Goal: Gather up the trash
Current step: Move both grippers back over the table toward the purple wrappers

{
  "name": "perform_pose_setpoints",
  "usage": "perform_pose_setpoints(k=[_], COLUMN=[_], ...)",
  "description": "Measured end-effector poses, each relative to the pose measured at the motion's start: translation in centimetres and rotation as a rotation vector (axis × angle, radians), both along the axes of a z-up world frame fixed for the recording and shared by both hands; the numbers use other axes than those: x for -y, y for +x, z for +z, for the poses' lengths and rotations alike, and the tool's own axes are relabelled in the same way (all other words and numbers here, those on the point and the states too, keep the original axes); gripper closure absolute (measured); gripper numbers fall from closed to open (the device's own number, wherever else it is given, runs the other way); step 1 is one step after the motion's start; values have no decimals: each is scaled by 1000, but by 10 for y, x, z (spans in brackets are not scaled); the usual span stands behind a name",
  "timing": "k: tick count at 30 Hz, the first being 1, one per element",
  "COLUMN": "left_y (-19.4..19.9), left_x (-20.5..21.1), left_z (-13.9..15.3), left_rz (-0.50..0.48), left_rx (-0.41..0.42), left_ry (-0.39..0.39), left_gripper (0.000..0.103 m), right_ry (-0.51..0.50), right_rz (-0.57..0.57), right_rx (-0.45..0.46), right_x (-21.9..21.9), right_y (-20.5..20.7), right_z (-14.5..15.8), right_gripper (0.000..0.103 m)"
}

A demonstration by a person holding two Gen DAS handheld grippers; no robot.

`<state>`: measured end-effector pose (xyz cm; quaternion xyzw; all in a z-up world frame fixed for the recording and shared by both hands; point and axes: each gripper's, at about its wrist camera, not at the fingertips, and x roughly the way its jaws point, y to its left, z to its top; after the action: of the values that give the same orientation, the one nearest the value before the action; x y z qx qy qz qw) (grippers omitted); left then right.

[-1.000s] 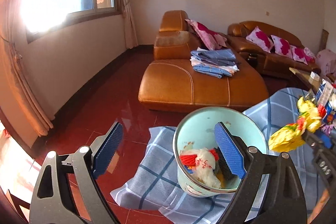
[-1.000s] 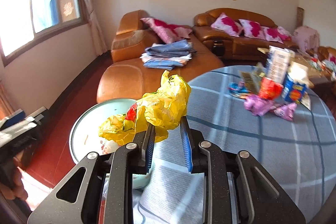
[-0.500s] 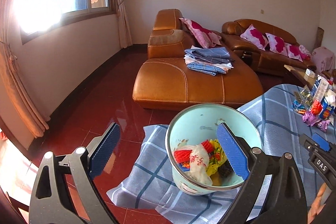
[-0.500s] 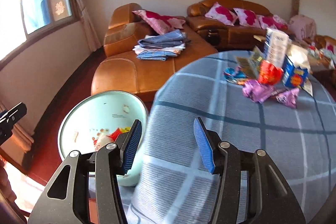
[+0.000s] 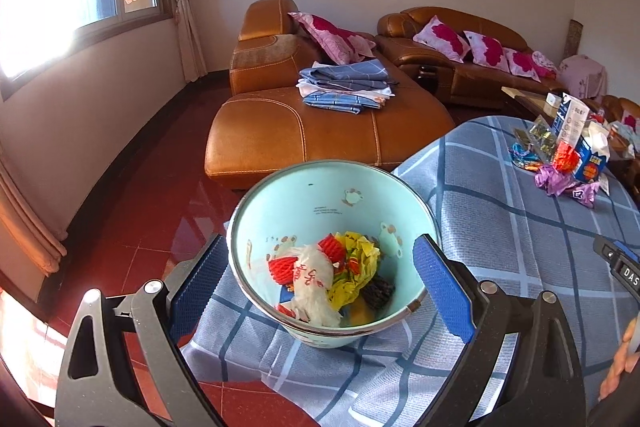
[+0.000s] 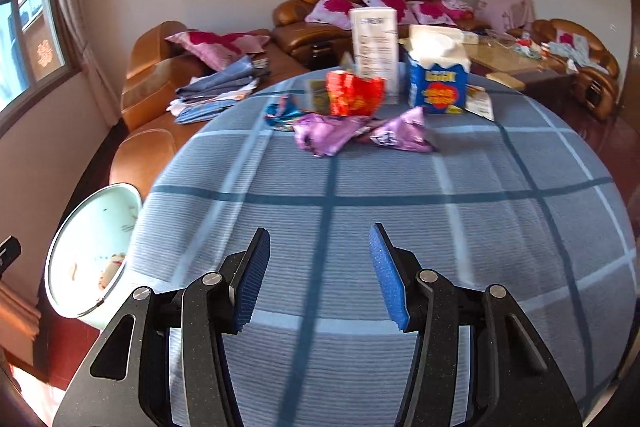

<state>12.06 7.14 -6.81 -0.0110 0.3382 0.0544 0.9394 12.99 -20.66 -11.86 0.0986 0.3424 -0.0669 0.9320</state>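
Observation:
A pale green bin (image 5: pixel 320 199) stands at the table's edge, holding a yellow wrapper (image 5: pixel 356 267), a white bag (image 5: pixel 312 279) and red foam netting (image 5: pixel 330 247). My left gripper (image 5: pixel 319 239) hovers over it, open wide, its blue pads to either side of the rim. My right gripper (image 6: pixel 320 267) is open and empty above the blue checked tablecloth (image 6: pixel 400 187). Farther along the table lie purple wrappers (image 6: pixel 328 135), a red wrapper (image 6: pixel 354 95), a blue foil wrapper (image 6: pixel 282 113) and a blue carton (image 6: pixel 438 87). The bin (image 6: pixel 92 239) shows at the left in the right wrist view.
A tall white box (image 6: pixel 374 43) stands behind the pile. An orange leather sofa (image 5: pixel 320 131) with folded cloths (image 5: pixel 344 87) lies beyond the bin on the red tiled floor (image 5: pixel 132 219). A cluttered low table (image 6: pixel 508 63) sits at the far right.
The yellow wrapper left my right gripper and now lies in the bin. That gripper opened and swung right over the table. The left gripper shifted so the bin sits between its fingers.

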Motion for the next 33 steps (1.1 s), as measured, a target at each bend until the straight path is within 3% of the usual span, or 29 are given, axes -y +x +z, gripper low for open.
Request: perform_pose_setpoints(k=[11, 17, 25, 29, 33], left_y=[6, 25, 49, 59, 67], left_x=[55, 87, 129, 136, 137], left_z=[-6, -10, -14, -15, -20], left_rz=[-113, -166, -227, -234, -234], left_rx=[-12, -22, -31, -40, -58], left_ry=[52, 15, 34, 33, 25], left_gripper=[12, 12, 12, 12, 12], right_ry=[85, 80, 157, 230, 213], right_rz=[-92, -115, -136, -128, -120], right_rx=[-11, -2, 24, -3, -43], right_x=[55, 79, 99, 101, 97], right_y=[-1, 9, 51, 82, 103], right_z=[0, 8, 16, 9, -2], right_gripper=[51, 51, 51, 51, 51])
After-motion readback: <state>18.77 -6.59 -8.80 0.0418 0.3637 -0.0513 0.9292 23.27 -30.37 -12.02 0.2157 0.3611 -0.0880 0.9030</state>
